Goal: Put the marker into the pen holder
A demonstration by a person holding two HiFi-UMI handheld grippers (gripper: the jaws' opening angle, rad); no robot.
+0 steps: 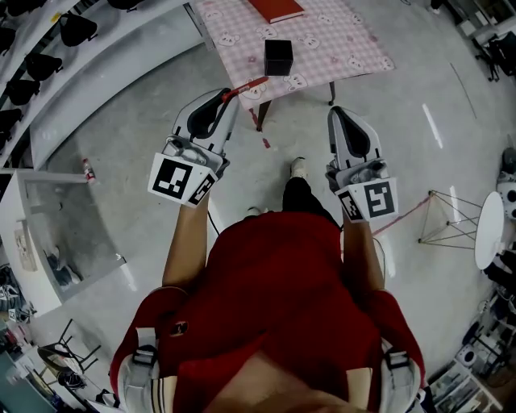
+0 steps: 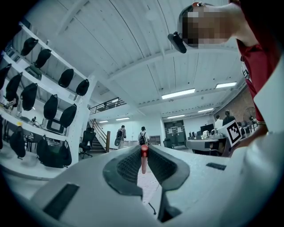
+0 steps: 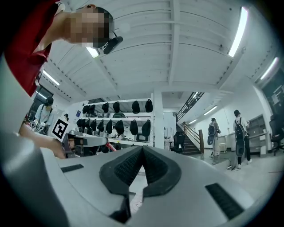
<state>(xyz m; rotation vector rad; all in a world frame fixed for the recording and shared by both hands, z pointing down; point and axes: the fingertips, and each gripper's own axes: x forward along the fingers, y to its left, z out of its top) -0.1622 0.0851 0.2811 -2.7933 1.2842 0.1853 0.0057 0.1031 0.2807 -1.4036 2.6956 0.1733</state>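
Left gripper view shows the left gripper [image 2: 143, 150], its two jaws clamped on one red marker [image 2: 143, 162] standing between them. The right gripper [image 3: 143, 149] has its jaws pressed together with nothing between. One black pen holder [image 1: 278, 56] stands ahead of both jaw pairs, apart.

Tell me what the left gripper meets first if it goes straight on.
Probably the near edge of the pink checked tablecloth, left of the black cube pen holder; height unclear.

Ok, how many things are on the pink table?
2: a black pen holder near the front edge, a red book at the far edge, partly cropped. More may lie out of view.
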